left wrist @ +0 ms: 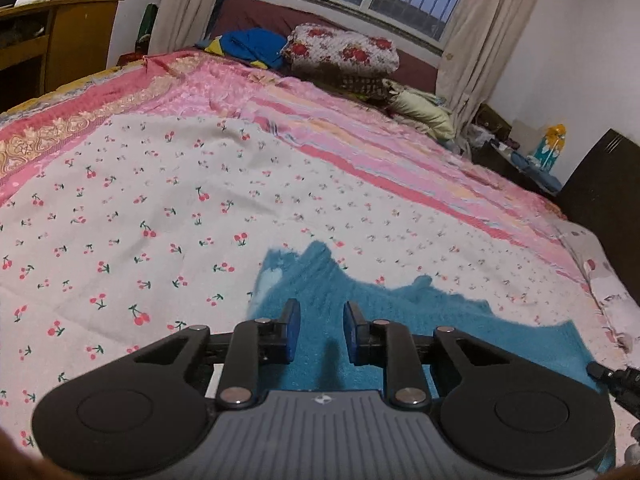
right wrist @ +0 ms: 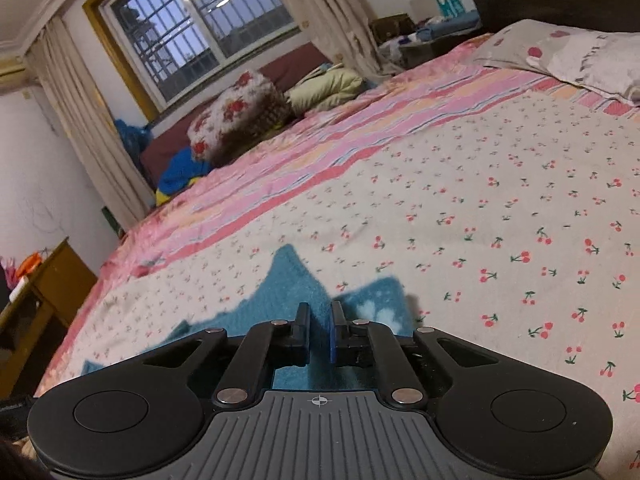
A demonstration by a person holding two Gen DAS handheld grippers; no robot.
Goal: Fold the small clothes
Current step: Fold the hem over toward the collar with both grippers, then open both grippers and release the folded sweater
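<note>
I had the small teal fuzzy knitted garment (left wrist: 404, 320) lying flat on the cherry-printed white bedsheet (left wrist: 160, 208), at the near edge of the bed, directly under both tools; its far edge rose in uneven points toward the pink striped quilt (left wrist: 360, 128) beyond it, and a pale flower motif showed on the teal in the right wrist view (right wrist: 376, 312).

My left gripper (left wrist: 321, 330) hovered over the garment with its blue-padded fingers (left wrist: 294, 330) parted to a moderate gap, nothing between them; my right gripper (right wrist: 319, 330) sat above the same cloth with its fingers drawn narrow, a thin slit left, and I could not tell whether any fabric was pinched there; it looked to me like none.

I judged the garment light, soft and limp, with a nap that should grip the pads well rather than slip; it would sag and bunch if lifted from the middle, so I reckoned the sensible holds were two corners or the hem along one edge, one tool each, pinching a single layer; the danger, as I saw it, was catching the bedsheet beneath along with the knit; the loose weave might also stretch if pulled hard.
</note>
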